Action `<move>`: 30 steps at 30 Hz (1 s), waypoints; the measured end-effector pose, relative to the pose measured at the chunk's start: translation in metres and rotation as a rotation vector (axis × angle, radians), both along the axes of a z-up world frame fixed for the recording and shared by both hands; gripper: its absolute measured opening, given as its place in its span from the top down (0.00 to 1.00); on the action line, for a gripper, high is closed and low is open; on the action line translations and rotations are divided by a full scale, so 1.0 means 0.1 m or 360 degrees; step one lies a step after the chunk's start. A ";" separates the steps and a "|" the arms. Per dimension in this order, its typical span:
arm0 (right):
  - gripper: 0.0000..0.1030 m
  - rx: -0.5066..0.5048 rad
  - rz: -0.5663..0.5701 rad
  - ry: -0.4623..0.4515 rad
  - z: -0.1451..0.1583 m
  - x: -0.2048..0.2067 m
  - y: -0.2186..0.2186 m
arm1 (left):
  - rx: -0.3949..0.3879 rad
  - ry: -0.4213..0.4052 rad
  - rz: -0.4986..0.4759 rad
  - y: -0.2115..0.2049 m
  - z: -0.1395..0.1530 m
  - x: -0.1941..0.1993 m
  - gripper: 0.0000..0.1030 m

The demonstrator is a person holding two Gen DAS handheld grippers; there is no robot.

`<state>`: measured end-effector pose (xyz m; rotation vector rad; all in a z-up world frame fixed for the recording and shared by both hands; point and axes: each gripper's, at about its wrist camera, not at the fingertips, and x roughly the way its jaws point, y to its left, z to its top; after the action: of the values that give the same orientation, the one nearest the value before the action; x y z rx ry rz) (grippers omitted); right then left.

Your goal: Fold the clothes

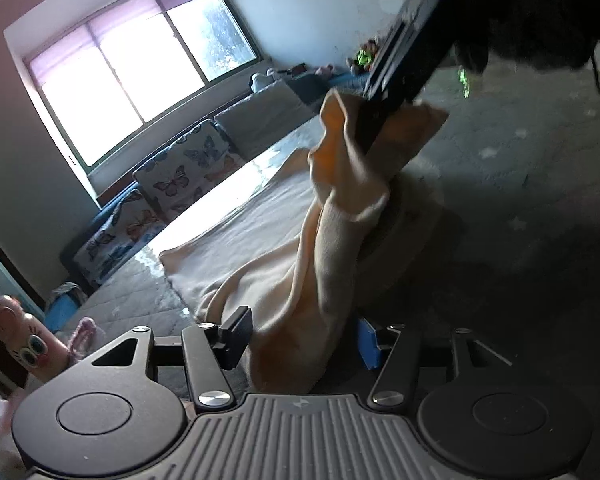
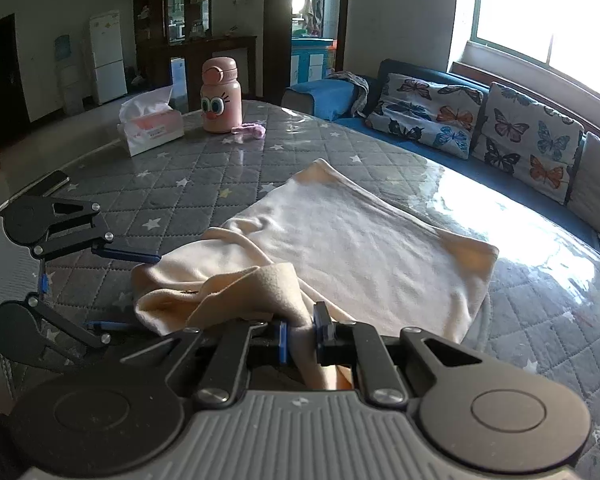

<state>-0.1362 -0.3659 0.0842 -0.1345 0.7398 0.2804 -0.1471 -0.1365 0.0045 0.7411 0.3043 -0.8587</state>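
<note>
A cream garment (image 2: 360, 248) lies spread on the grey quilted star-pattern table (image 2: 188, 184). My right gripper (image 2: 302, 336) is shut on a bunched fold of the garment at its near edge. In the left wrist view the right gripper (image 1: 384, 120) lifts that fold of the garment (image 1: 332, 216) off the table. My left gripper (image 1: 300, 340) is open, its fingers on either side of the hanging cloth. In the right wrist view the left gripper (image 2: 120, 292) is at the left, jaws apart around the garment's left edge.
A pink cartoon bottle (image 2: 221, 96), a tissue box (image 2: 150, 126) and a small pink cloth (image 2: 249, 131) stand at the table's far end. A phone (image 2: 52, 182) lies at the left edge. A blue sofa with butterfly cushions (image 2: 528, 140) runs along the window side.
</note>
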 end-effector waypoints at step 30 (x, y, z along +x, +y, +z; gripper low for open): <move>0.91 0.0119 0.0244 0.0043 0.30 -1.10 0.34 | -0.0017 0.0339 -0.0285 0.80 0.74 -0.44 0.93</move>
<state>-0.2464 -0.3318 0.1144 -0.1172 0.7458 0.4562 -0.1914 -0.0566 0.0788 0.6750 0.4268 -1.1113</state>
